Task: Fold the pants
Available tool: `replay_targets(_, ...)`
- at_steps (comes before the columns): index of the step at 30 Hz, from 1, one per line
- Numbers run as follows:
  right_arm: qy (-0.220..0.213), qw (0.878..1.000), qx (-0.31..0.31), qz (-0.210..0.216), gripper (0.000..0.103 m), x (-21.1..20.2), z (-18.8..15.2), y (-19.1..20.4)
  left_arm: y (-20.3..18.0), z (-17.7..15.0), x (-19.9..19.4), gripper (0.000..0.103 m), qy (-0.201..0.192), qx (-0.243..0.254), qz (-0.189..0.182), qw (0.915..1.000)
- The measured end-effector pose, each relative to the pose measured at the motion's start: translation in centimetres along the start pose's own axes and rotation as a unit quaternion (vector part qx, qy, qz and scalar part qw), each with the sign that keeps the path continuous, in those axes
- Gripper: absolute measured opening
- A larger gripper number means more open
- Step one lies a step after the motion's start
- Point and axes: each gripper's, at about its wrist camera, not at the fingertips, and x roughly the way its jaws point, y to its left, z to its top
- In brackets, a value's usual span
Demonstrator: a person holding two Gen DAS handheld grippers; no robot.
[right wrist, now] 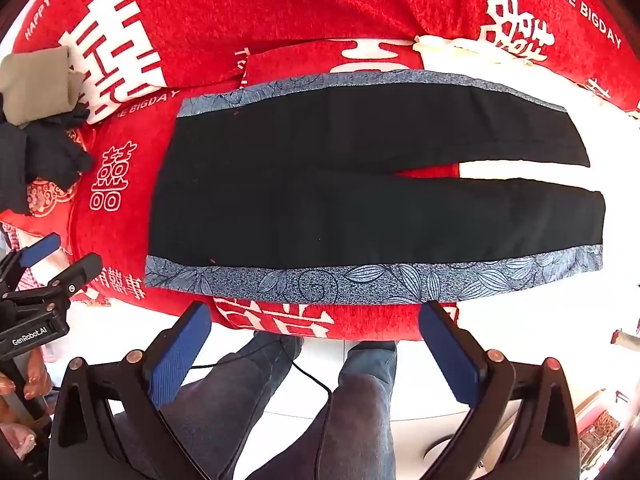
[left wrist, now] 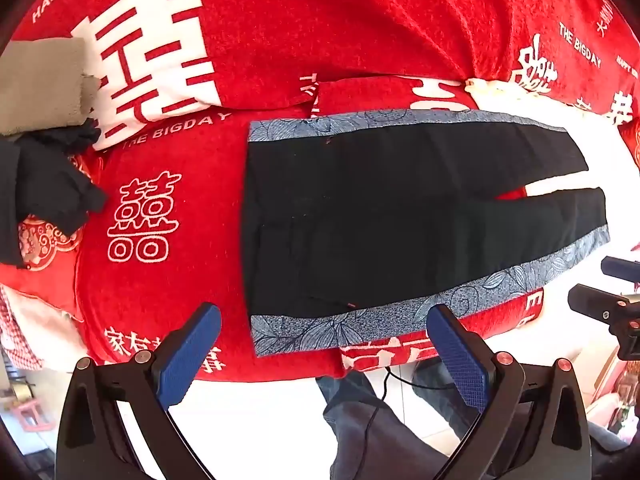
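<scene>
Black pants (right wrist: 360,184) flat on red blanket (right wrist: 280,8); both grippers spread wide.

From my remote station, I see a red blanket (left wrist: 280,40) printed with white double-happiness characters and "THE BIGDAY" covering the whole work surface, under bright, even light. Pale floor tiles (right wrist: 420,400) gleam below its near edge. At far left sit a folded grey cloth (left wrist: 40,84) and dark garments (left wrist: 44,184); at lower right, blurred clutter, possibly shelving.
</scene>
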Motion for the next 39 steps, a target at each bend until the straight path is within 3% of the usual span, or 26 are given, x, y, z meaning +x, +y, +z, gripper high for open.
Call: replay_targets(39, -0.007, 1.0, -0.009, -0.011, 0.103, -0.6, 0.0, 0.3, -0.7, 0.2, -0.9, 0.103, -0.021, 0.008, 0.002, 0.9998)
